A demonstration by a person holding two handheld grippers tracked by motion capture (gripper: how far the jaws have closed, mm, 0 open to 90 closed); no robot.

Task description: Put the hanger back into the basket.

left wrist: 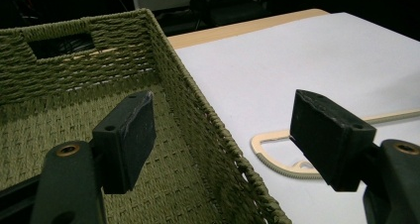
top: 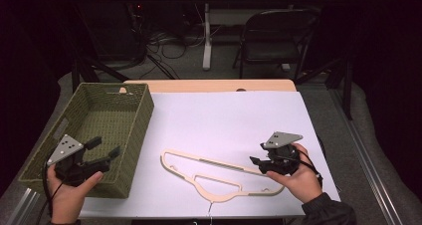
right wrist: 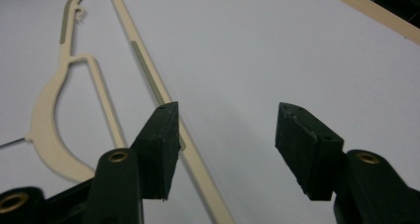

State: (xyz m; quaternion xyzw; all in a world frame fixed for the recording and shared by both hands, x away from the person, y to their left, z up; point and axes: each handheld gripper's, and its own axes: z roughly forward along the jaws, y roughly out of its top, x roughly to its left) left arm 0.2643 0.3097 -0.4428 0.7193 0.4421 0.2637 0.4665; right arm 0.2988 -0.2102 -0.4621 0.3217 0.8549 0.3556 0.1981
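High view: fixed above the person's side of the table, facing forward and down; takes in the whole white tabletop, the basket at its left, floor and a chair beyond.

Left gripper view: rides low and close, right at the basket, looking along the basket's right wall toward the table's far edge. The hanger lies just right of the basket.

Right gripper view: close over the tabletop, tilted down, well right of the basket; hanger runs under the left jaw.

Shared ground: all three catch the hanger and white top; high and left gripper views share the basket.
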